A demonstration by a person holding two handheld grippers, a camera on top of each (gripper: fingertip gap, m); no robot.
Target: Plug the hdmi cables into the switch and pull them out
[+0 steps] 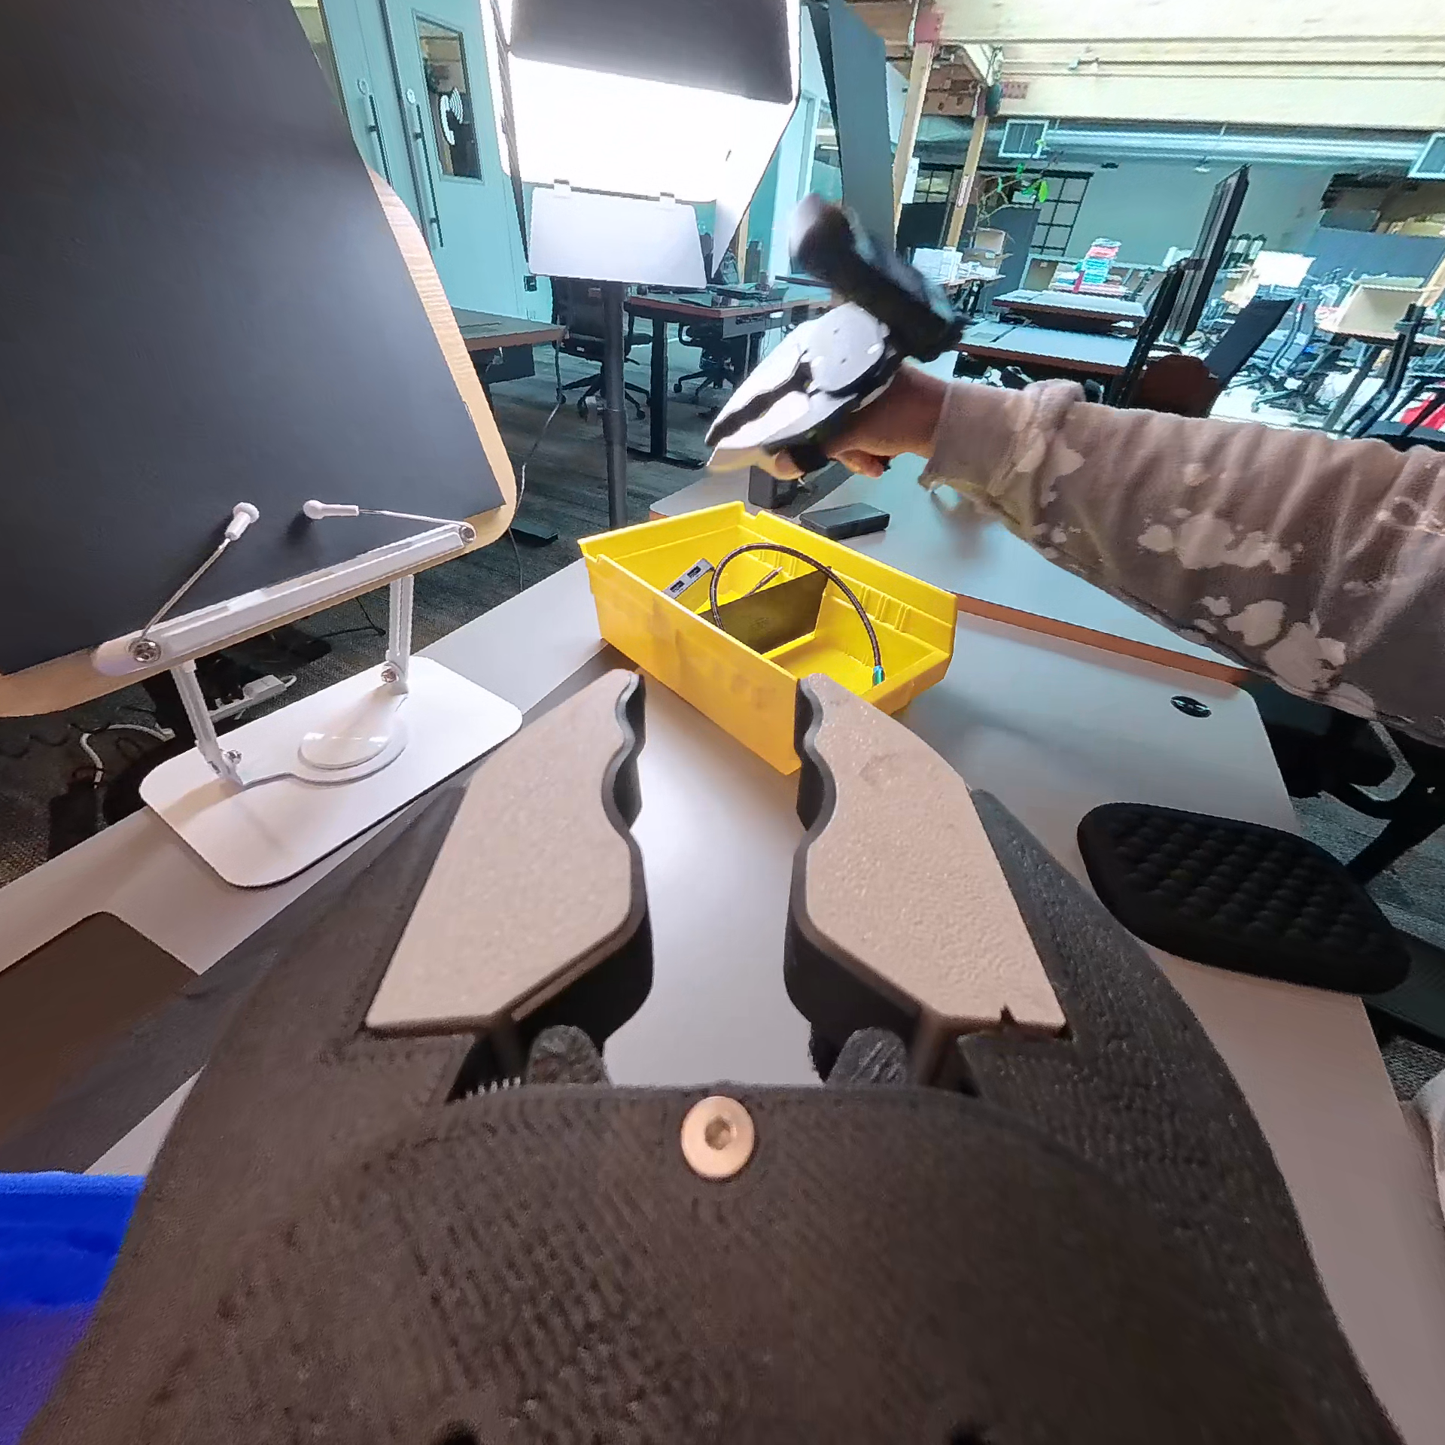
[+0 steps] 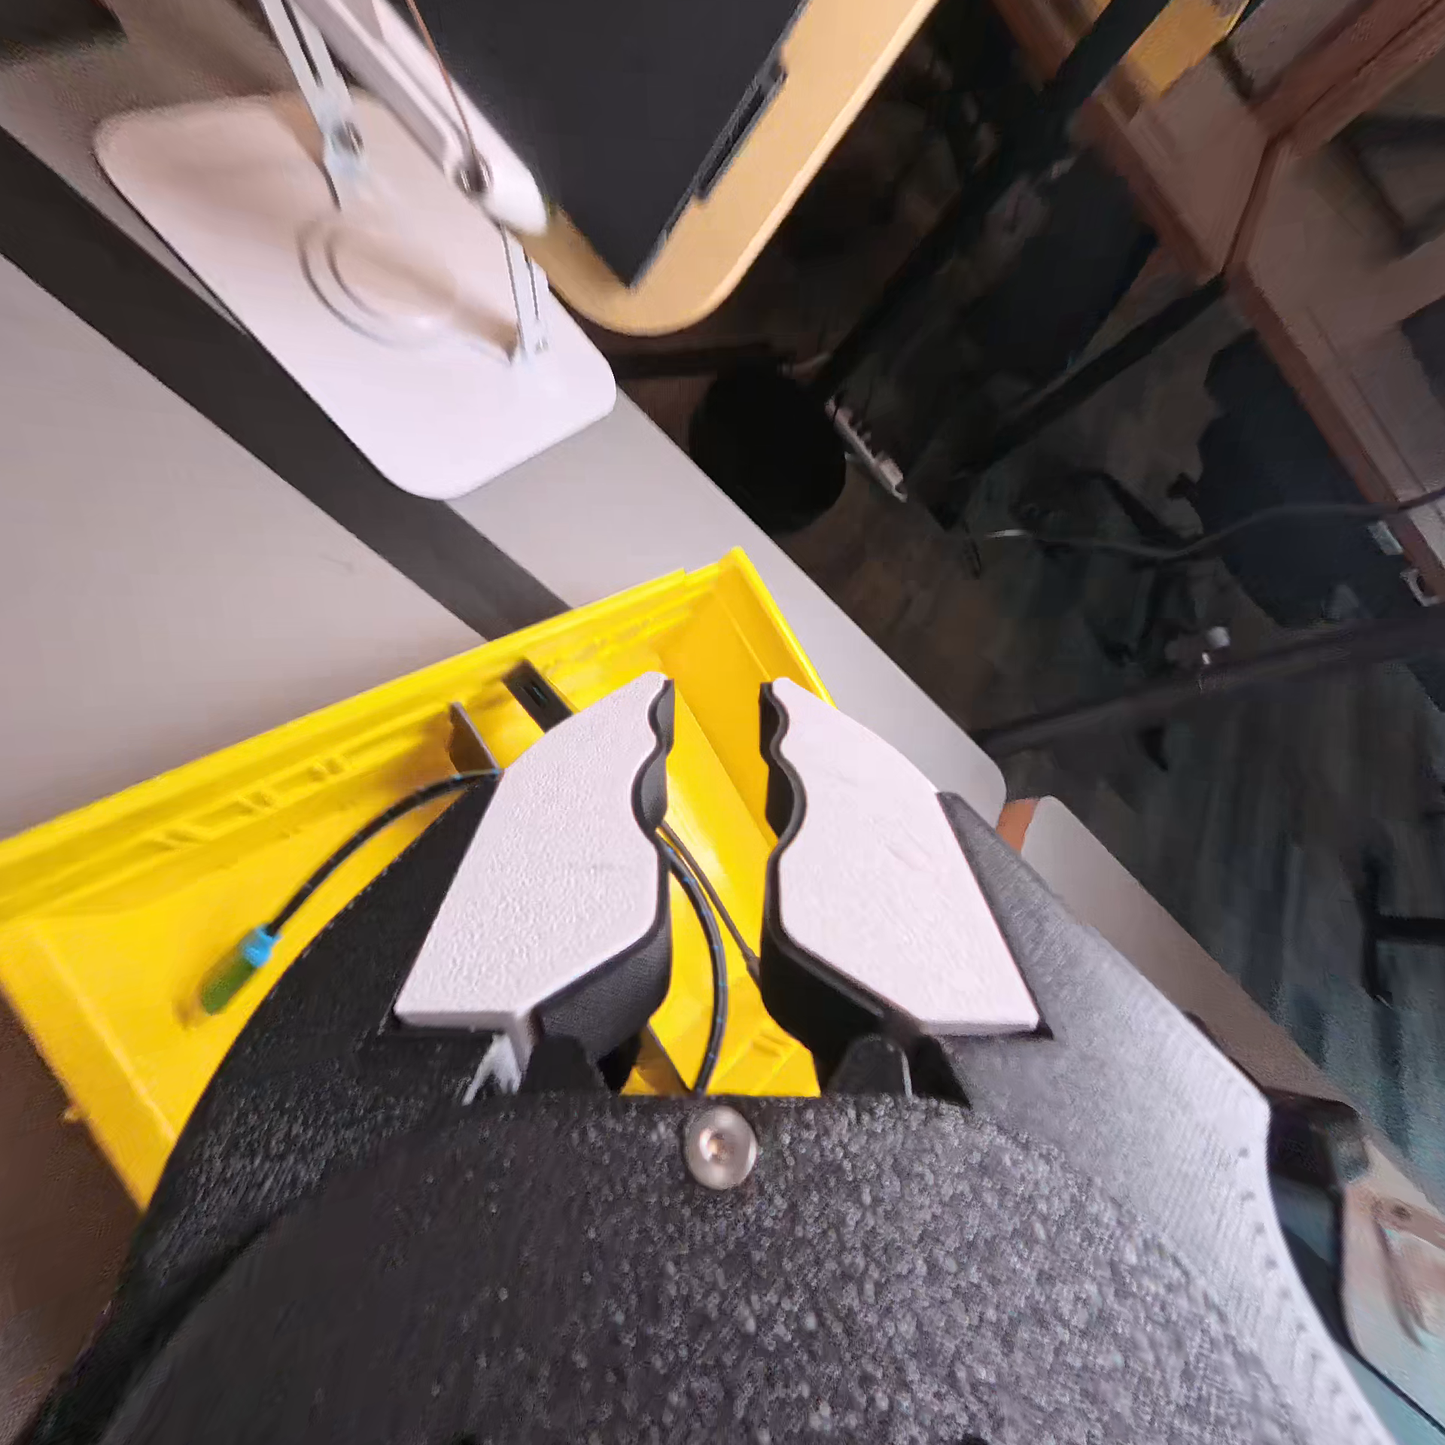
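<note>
A yellow bin (image 1: 704, 665) stands on the grey table. In it lie a grey switch (image 1: 688, 582) with ports, a black divider (image 1: 770, 618) and a dark braided cable (image 1: 790, 559) that ends in a green and blue plug (image 1: 880, 676). My left gripper (image 1: 719, 704) is open and empty, just short of the bin's near wall. My right gripper (image 1: 727, 449), held by a hand, hovers over the bin's far side. In the right wrist view my right gripper (image 2: 715, 704) is open above the bin (image 2: 102, 899). The cable (image 2: 708, 946) runs under its gap, the plug (image 2: 234, 969) lies left, and the switch (image 2: 536, 696) is mostly hidden.
A white stand (image 1: 313, 782) carrying a black board (image 1: 195, 313) stands left of the bin, also in the right wrist view (image 2: 438, 406). A small black box (image 1: 844, 518) lies on the table behind. A black chair armrest (image 1: 1235, 899) is at the right edge, and blue cloth (image 1: 55, 1290) at bottom left.
</note>
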